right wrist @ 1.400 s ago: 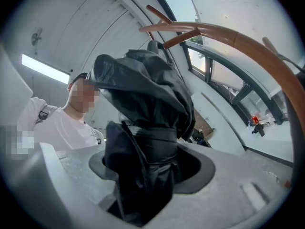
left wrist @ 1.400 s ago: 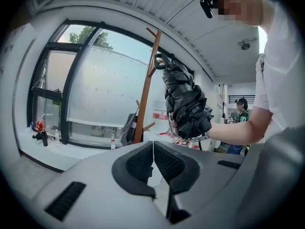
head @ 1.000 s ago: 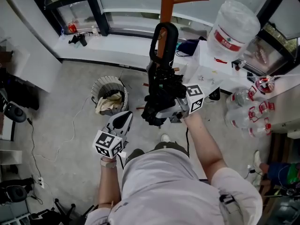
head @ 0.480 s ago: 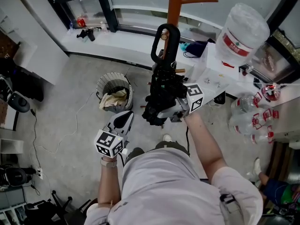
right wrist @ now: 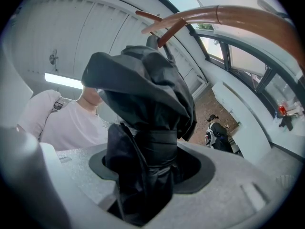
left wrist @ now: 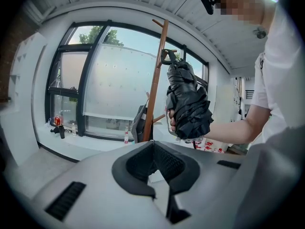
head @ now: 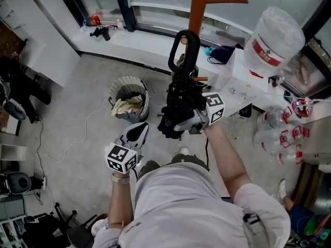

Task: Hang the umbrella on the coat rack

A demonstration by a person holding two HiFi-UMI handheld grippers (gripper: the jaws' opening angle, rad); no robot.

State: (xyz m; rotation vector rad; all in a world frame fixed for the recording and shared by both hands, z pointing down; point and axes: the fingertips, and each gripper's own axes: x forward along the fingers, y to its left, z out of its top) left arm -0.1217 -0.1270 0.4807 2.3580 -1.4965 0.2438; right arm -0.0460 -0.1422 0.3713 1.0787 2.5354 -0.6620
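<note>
Right gripper (head: 183, 119) is clamping the folded black umbrella (head: 182, 94) upright, its handle loop sitting just beside the orange coat rack (head: 198, 6) pole. Left gripper (head: 135, 133) is hanging low, jaws together, empty. Grey concrete floor (head: 77, 123) below. Ribbed bin (head: 127, 80) is holding crumpled pale waste. Water jug (head: 274, 35) is showing a red label, unreadable.

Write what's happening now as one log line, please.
right gripper: shut on umbrella | handle: up, beside coat rack | left gripper: shut, empty
</note>
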